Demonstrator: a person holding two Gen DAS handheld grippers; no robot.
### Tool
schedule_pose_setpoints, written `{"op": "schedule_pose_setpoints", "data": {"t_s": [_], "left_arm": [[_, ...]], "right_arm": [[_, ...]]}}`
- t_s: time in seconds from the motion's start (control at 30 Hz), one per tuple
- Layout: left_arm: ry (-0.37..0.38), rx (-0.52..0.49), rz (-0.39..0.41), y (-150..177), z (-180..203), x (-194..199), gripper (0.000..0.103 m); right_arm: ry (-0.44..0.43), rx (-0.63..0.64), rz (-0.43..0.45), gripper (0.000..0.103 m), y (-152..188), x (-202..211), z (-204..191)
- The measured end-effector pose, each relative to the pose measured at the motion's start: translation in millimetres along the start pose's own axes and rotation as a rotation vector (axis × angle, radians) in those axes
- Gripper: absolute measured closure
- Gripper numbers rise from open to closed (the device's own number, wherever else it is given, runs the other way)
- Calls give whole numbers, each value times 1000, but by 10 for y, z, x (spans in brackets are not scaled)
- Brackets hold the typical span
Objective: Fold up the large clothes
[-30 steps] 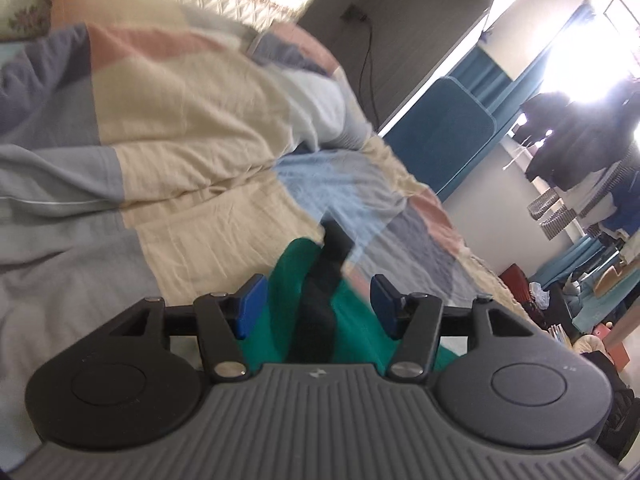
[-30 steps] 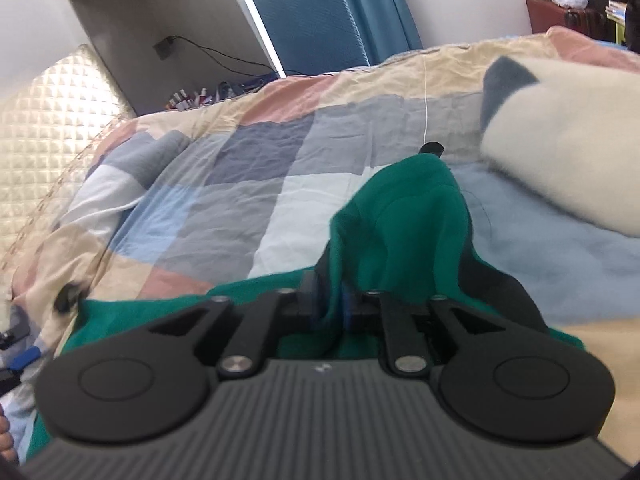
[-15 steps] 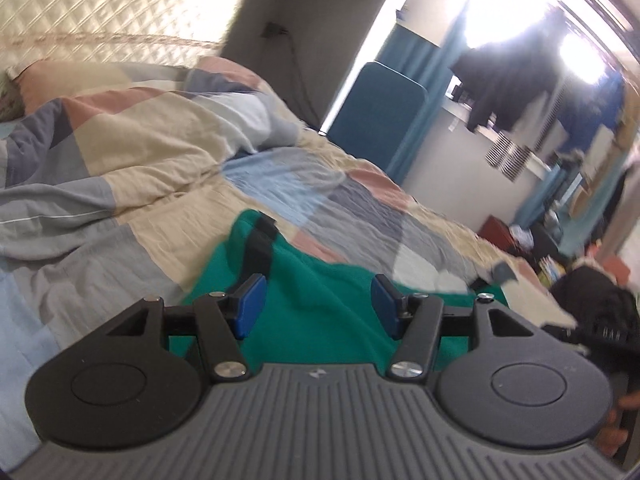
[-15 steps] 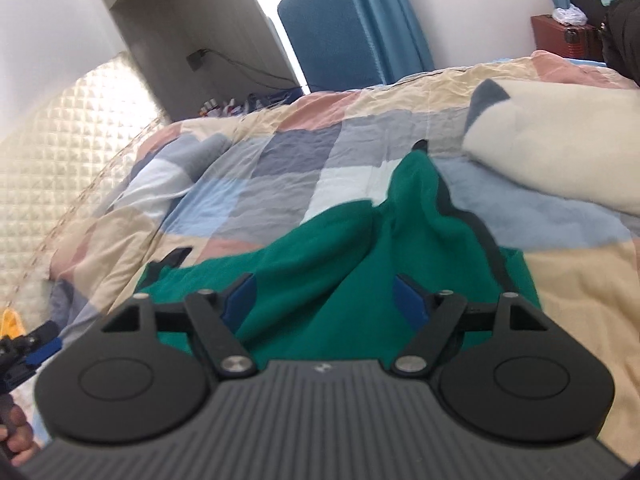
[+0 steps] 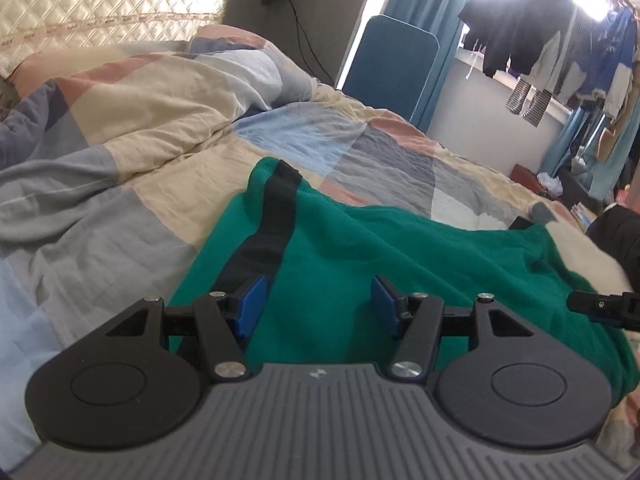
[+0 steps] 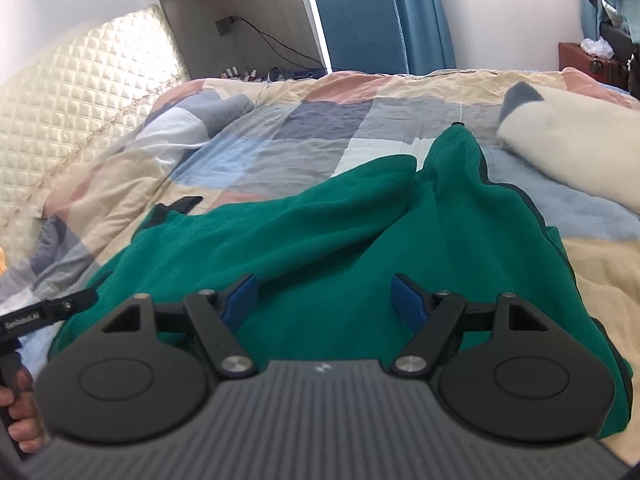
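Note:
A large green garment [image 5: 400,248] with black trim lies spread and rumpled on the patchwork bed cover; it also shows in the right wrist view [image 6: 320,248]. A black strip [image 5: 272,216] runs along its left side. My left gripper [image 5: 316,304] is open and empty, just above the garment's near left part. My right gripper [image 6: 324,300] is open and empty, above the garment's near middle. The far right corner of the garment [image 6: 456,148] is bunched up in a peak.
The patchwork duvet [image 5: 120,128] is heaped at the left by the quilted headboard [image 5: 100,4]. A cream fleece item [image 6: 568,144] lies at the right of the bed. A blue chair [image 5: 392,68] stands beyond the bed. Clothes hang by the window [image 5: 540,44].
The right gripper, shut on the green garment one second ago, has opened and let it go. Both grippers have drawn back, and the garment now lies flatter on the bed.

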State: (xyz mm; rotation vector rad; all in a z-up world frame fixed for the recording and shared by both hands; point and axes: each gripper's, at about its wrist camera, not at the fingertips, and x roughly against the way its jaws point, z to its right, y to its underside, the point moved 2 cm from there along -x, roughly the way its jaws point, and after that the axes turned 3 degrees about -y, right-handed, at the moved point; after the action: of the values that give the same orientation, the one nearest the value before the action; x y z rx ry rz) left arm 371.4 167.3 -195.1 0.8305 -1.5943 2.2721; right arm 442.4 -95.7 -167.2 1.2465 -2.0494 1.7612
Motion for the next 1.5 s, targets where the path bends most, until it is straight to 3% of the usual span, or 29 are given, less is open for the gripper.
{"op": "schedule_pose_setpoints", "data": {"t_s": [0.17,0.37,0.63,0.9,0.97,1.1,1.33,1.37,1.43,1.5], "left_arm": [[-5,-55,-43,18,69,-109,39],[-3,-44,-92,66,22,-264,40],[-8,-38,-36,83,29,-18,39],[101,144,-23,249,-17,620,36],[132,246,-50,330,-75,703,36],[185,466,-109,508,-232,713,34],[159,604,-197,657,-360,524,26],[155,608,-203,668,-372,505,26],[147,620,-210,680,-398,465,26],[143,632,-214,691,-413,435,26]], "right_arm": [[43,97,-24,25,95,-165,-98],[75,168,-42,22,252,-399,-131],[76,115,-19,22,230,-157,-105],[-85,-184,51,23,242,526,-48],[-114,-264,33,23,288,585,-18],[-156,-435,-21,23,460,618,65],[-200,-693,-103,21,732,499,273],[-214,-724,-112,20,756,471,293],[-246,-775,-119,1,790,404,316],[-257,-808,-125,0,817,329,324]]}}
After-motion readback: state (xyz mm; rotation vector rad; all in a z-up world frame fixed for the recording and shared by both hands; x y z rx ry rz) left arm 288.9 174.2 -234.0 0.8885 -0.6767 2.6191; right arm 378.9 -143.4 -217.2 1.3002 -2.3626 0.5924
